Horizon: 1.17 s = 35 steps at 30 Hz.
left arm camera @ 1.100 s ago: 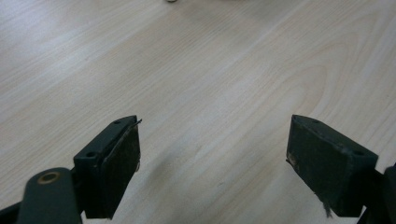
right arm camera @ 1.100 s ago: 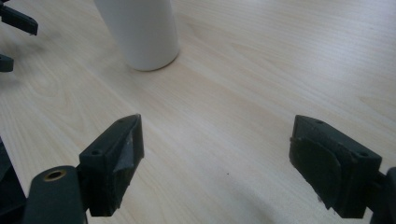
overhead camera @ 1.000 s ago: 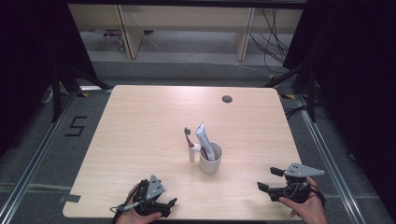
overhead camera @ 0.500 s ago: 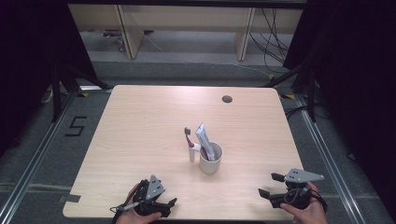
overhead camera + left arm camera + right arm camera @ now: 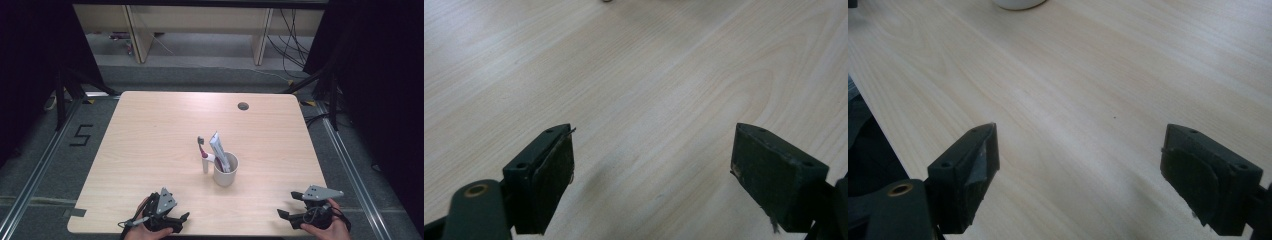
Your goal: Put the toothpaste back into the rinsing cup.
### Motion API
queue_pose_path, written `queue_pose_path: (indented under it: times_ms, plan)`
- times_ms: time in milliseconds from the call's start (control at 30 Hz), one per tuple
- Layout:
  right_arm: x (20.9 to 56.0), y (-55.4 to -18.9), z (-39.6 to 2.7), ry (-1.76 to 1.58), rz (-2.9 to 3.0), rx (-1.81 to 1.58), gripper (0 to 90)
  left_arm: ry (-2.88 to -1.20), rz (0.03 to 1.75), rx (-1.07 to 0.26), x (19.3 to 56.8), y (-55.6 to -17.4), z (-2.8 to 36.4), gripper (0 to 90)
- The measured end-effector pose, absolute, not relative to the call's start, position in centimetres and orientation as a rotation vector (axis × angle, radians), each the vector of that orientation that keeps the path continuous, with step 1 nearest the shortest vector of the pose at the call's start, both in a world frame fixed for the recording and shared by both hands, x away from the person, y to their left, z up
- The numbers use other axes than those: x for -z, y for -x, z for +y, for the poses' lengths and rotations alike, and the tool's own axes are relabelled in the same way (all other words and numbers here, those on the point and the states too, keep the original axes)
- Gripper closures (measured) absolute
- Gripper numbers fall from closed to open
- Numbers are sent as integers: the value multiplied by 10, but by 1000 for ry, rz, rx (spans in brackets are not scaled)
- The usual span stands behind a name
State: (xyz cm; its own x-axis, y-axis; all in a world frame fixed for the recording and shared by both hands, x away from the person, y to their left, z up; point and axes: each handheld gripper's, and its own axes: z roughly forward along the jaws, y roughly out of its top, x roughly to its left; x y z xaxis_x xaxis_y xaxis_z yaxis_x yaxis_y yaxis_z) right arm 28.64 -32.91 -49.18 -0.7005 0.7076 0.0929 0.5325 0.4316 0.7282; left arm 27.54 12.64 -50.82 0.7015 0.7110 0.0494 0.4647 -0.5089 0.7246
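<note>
A white mug [image 5: 226, 171] stands near the middle of the wooden table [image 5: 150, 135]. A white toothpaste tube [image 5: 219, 151] leans inside it, and a toothbrush with a red handle [image 5: 202, 151] rises just left of the mug. The mug's base [image 5: 1018, 4] shows at the top of the right gripper view. My left gripper [image 5: 181, 218] rests at the front left edge, open, jaws wide over bare wood [image 5: 651, 172]. My right gripper [image 5: 290, 205] sits at the front right, also open with nothing between its jaws [image 5: 1078, 170].
A round cable hole [image 5: 243, 106] lies at the table's back right. The table's front edge [image 5: 878, 130] runs close beside the right gripper. Dark curtains flank both sides, and shelving legs and cables stand on the floor behind the table.
My right gripper has come down and back toward the front edge. The left gripper has stayed in place.
</note>
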Motion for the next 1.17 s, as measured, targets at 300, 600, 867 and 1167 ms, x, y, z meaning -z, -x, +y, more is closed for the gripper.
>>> queue_pose_path:
  times_ms: [300, 600, 867, 1167]
  plan:
    - [493, -281, -328, -1110, 2471, -1117, 167, -2199, 893, -448, 508, -275, 126, 173]
    - [493, -279, -329, -1113, 2486, -1113, 167, -2201, 891, -448, 508, -275, 126, 173]
    - [494, -280, -330, -1097, 2476, -1111, 167, -2198, 890, -443, 509, -275, 126, 173]
    - [494, -283, -331, -1055, 2468, -1108, 167, -2202, 893, -449, 509, -276, 126, 172]
